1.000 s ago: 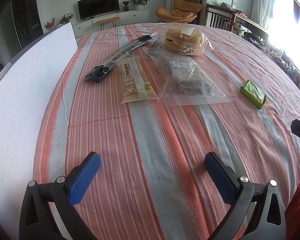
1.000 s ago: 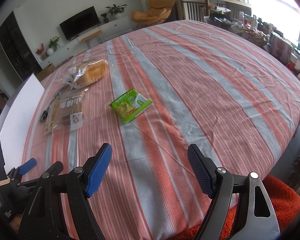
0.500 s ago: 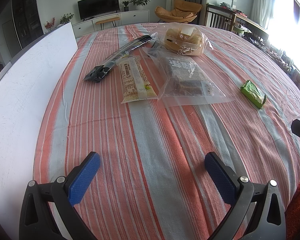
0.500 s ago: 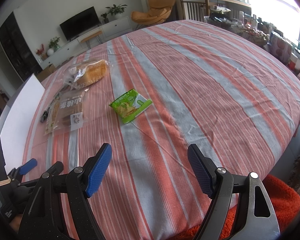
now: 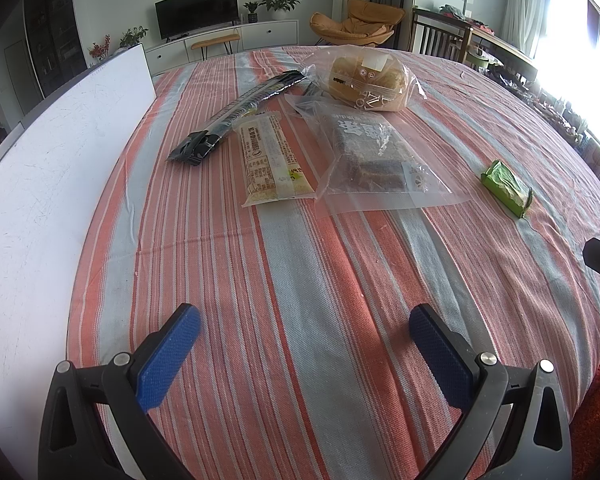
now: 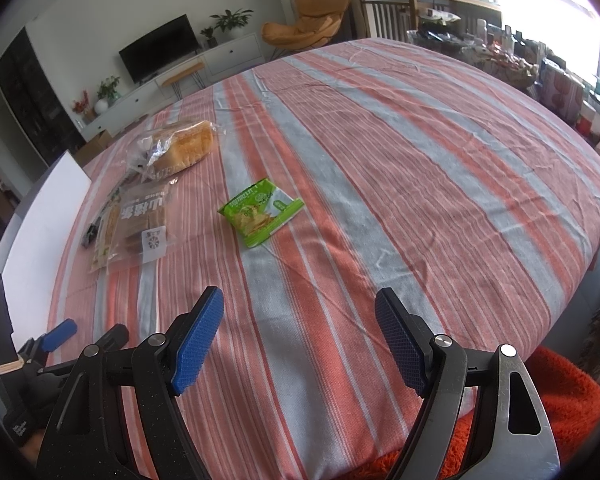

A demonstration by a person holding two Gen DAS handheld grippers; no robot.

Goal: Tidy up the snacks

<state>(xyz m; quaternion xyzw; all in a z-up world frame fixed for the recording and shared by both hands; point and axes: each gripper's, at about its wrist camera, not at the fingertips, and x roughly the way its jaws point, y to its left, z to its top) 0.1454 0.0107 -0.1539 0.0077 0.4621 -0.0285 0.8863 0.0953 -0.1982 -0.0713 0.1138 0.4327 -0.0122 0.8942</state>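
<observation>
Both the left hand-held gripper (image 5: 304, 330) and right hand-held gripper (image 6: 299, 314) gape empty; the green crinkled snack packet (image 6: 260, 216) lies at the right one's twelve o'clock on the striped desk (image 6: 400, 160).

Desk (image 5: 300, 340) covered with an orange, grey and white striped cloth (image 6: 380, 160). A white board (image 5: 40, 200) runs along its left edge. Against the far wall: a dark television (image 5: 198, 10) on a low white cabinet (image 5: 260, 34), with potted plants (image 5: 278, 2) beside it. An orange lounge chair (image 5: 356, 26) stands to the right, near a wooden chair (image 6: 384, 10). Cluttered goods (image 6: 540, 72) line the bright window side.
</observation>
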